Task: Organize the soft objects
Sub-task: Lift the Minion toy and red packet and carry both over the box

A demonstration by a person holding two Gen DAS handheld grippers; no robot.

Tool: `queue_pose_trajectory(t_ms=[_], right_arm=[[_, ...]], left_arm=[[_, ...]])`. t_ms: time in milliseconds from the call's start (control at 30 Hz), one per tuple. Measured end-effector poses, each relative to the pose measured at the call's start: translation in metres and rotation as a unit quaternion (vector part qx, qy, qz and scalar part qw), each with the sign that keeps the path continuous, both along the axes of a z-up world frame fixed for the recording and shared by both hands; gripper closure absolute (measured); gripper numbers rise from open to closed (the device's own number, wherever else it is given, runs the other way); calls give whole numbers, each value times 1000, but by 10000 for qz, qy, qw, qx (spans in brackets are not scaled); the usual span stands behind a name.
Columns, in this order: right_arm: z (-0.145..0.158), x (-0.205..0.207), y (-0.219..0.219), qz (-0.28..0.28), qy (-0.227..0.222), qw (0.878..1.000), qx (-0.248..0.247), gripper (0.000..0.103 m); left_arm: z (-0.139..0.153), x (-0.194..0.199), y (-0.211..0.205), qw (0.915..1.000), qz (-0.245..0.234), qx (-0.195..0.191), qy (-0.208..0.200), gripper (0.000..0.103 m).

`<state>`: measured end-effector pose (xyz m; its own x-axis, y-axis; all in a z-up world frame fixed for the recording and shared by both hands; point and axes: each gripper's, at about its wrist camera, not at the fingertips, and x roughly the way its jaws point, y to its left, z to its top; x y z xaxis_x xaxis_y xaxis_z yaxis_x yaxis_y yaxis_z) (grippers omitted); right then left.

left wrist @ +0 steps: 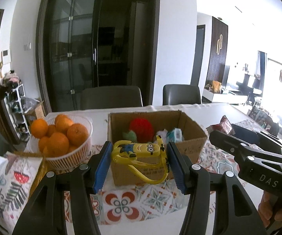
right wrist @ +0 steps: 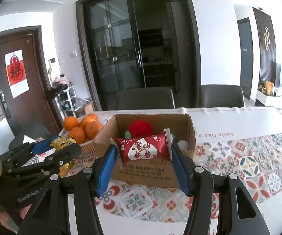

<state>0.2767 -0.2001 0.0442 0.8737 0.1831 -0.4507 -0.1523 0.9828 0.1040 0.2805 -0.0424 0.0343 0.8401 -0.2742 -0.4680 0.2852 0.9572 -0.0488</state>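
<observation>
Both tongs tilted downward before the cardboard box (left wrist: 190, 146) — left tongs (left wrist: 139, 156) gripping a yellow pouch (left wrist: 141, 149), right tongs (right wrist: 144, 156) a red packet (right wrist: 143, 148).

White slatted basket (left wrist: 82, 152) heaped with oranges (left wrist: 62, 135); patterned cloth (right wrist: 248, 162) over the bench; two grey chairs (right wrist: 145, 98) behind; dark glass doors (left wrist: 94, 45).

A: How many boxes stand on the table (right wrist: 239, 121)?
B: One cardboard box (right wrist: 146, 174), one white basket (left wrist: 70, 156) of oranges (left wrist: 58, 143), at least eight.
A: Chairs?
B: Two chairs (right wrist: 145, 98) at the far edge.
</observation>
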Motion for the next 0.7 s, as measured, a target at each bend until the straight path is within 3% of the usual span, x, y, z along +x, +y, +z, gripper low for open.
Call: queue_pose_trajectory(t_ms=[233, 700], right_arm=[[11, 13, -5, -82, -114, 9999, -15, 46], [16, 65, -23, -135, 129, 9998, 68, 46]], left_arm=[[11, 17, -6, 10000, -30, 9, -84, 47], [17, 63, -24, 9998, -59, 178, -50, 47]])
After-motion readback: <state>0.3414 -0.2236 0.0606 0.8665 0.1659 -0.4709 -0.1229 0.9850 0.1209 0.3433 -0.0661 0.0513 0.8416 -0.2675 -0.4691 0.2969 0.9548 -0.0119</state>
